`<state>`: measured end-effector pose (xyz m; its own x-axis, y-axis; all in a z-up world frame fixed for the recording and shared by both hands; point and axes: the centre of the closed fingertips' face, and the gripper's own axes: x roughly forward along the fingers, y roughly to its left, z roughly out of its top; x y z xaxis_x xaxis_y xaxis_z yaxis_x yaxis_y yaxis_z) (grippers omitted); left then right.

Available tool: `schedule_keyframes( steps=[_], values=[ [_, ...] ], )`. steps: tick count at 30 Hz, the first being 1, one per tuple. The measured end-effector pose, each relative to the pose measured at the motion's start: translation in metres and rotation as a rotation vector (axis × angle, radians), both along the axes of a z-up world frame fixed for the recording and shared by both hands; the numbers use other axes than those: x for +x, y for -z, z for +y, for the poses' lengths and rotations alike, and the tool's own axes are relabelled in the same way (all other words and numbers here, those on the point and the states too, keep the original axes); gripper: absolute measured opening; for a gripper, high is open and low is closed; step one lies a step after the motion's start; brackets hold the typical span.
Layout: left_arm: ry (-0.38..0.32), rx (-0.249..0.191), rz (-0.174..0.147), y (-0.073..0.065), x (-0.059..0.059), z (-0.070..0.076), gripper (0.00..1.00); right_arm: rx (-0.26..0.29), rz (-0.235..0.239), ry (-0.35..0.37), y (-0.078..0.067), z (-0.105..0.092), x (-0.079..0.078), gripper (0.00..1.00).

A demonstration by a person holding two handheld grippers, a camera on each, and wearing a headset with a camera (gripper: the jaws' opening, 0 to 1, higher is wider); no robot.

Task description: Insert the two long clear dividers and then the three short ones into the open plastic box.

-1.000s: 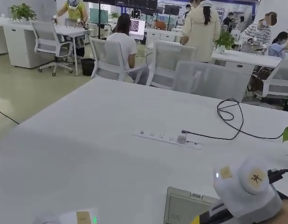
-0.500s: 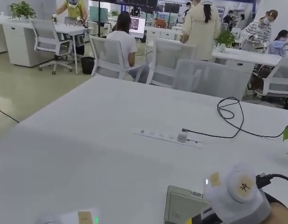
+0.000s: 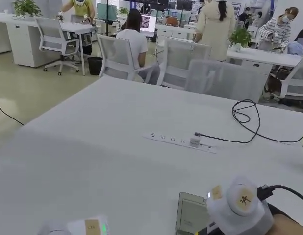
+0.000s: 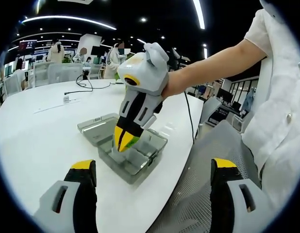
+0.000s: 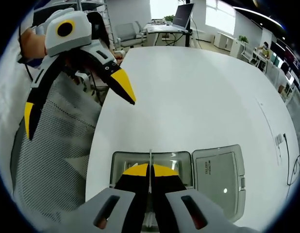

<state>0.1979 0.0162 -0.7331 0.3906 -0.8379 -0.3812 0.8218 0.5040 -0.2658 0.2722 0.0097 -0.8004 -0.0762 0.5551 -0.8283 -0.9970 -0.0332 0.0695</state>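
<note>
White matte table across the head view, slim power strip and looped black cable further out. Down at the bottom edge, right gripper, shifted left against a second ago and now crowding the smoky hinged lid: closing in for an insertion, by the look of it.

Over to the left gripper view: left gripper gaping wide, nothing held. Just ahead, open plastic box, translucent grey, round-cornered, rigid.

Right gripper view: tips pinched tight on a clear divider, thin, glassy, edge-on, upright over the box's middle, not yet visibly seated.
</note>
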Motion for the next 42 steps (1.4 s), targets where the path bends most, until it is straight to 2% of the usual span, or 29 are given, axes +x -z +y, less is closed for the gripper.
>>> schedule_keyframes(
  steps=[7,15,18,24,28,29,32,33,36,40,42],
  values=[
    [0.002,0.001,0.001,0.001,0.0,0.0,1.0,-0.067,-0.005,-0.022,0.012,0.0,-0.002,0.02],
    [0.003,0.002,0.0,0.001,0.0,0.0,1.0,-0.102,-0.003,-0.024,0.014,-0.001,-0.002,0.02],
    [0.005,0.004,-0.003,0.001,0.0,-0.001,1.0,-0.134,-0.024,-0.042,0.022,-0.001,-0.002,0.02],
    [0.009,0.01,-0.006,0.0,0.0,0.0,1.0,-0.136,-0.042,-0.06,0.02,-0.002,-0.002,0.03],
    [0.014,0.017,-0.005,0.001,-0.001,0.0,1.0,-0.128,-0.04,-0.045,0.019,-0.003,-0.001,0.06],
    [0.016,0.02,-0.006,0.001,-0.001,0.0,1.0,-0.12,-0.034,-0.033,0.018,-0.003,-0.001,0.1],
    [0.019,0.023,-0.009,0.001,-0.002,-0.001,1.0,-0.088,-0.029,-0.01,0.009,-0.005,0.0,0.11],
    [0.019,0.02,-0.01,0.0,-0.001,-0.001,1.0,-0.052,-0.012,0.008,0.002,-0.005,0.0,0.12],
    [0.022,0.025,-0.011,0.001,-0.001,-0.001,1.0,-0.001,-0.002,0.038,-0.015,-0.012,0.002,0.16],
    [0.026,0.027,-0.01,0.002,-0.001,-0.002,1.0,0.055,0.003,0.08,-0.04,-0.032,0.006,0.24],
    [0.027,0.028,-0.01,0.002,-0.002,-0.003,1.0,0.067,0.002,0.096,-0.048,-0.045,0.006,0.28]
  ],
)
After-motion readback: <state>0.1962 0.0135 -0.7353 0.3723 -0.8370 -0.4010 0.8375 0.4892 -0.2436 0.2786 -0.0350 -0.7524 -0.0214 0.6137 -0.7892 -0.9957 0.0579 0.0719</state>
